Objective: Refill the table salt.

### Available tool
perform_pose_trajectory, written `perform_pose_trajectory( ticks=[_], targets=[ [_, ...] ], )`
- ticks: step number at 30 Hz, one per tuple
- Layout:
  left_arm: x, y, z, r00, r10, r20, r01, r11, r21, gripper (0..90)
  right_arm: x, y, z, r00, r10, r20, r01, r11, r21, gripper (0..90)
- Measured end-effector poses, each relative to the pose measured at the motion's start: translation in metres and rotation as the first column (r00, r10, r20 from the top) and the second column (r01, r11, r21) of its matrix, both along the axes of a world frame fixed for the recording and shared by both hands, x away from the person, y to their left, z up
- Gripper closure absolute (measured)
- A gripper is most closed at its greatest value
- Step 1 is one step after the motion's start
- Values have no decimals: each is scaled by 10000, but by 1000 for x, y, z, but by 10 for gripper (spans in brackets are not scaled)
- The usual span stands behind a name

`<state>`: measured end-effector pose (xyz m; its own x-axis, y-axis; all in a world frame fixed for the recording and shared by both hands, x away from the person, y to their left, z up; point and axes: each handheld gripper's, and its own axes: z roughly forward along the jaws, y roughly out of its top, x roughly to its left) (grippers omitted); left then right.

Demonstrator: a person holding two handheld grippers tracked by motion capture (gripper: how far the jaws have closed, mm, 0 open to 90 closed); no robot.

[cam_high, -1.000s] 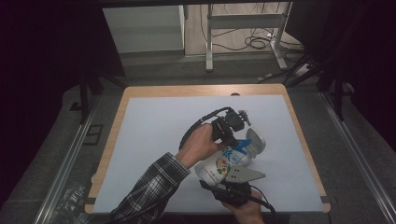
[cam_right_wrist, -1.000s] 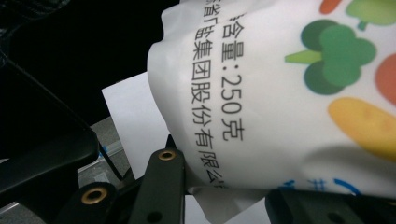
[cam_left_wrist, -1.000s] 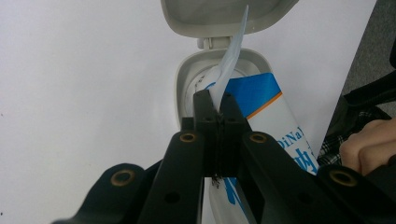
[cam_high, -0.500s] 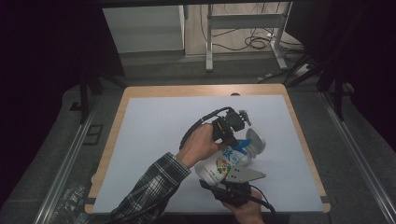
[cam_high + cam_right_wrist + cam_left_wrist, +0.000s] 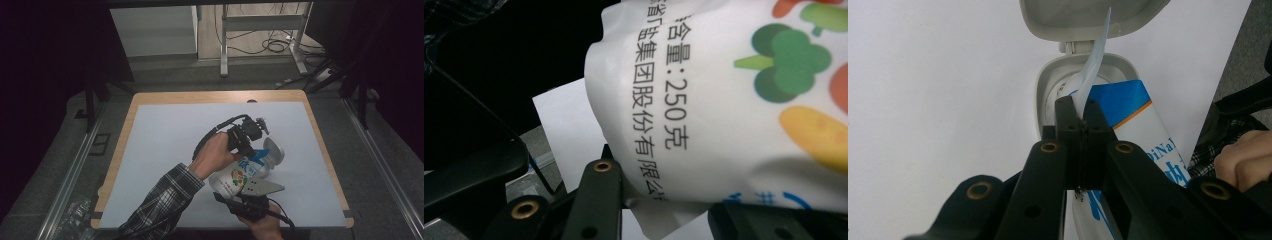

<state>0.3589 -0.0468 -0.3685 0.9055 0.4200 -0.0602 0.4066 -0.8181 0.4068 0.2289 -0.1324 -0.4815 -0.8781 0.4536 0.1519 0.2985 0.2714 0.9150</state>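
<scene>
Near the lower middle of the high view, your two hands meet over a wet-wipe pack that lies on the white desk, close to the bottom edge of the frame. Your left hand-held gripper comes down on the pack from the upper side, and its jaws are pressed fully together on a thin bluish wipe. You see this best in the left gripper view, at the centre of the frame: the wipe rises from the round opening of the pack up to the top of the picture, where it crosses the open grey lid. This lid is cut off by the upper edge, so its full shape is not visible.

Your right hand-held gripper is at the bottom of the high view, partly hidden under its grey plate and under your right hand, which the frame cuts off. In the right gripper view the pack fills the upper right of the frame, very close and slightly blurred; the jaws stand moderately apart with the soft pack body pressed between them, but the right jaw is mostly covered by the pack.

Your left sleeve, with a checked pattern, enters from the lower left.
</scene>
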Motion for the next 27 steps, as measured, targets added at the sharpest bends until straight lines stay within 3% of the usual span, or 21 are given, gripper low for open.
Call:
perform_pose_trajectory(
  ticks=[27],
  targets=[
    [4,-2,1,9996,-72,-277,75,9999,104,899,0,0,1,10000,38,72,-38,10000,68,733]
  ],
)
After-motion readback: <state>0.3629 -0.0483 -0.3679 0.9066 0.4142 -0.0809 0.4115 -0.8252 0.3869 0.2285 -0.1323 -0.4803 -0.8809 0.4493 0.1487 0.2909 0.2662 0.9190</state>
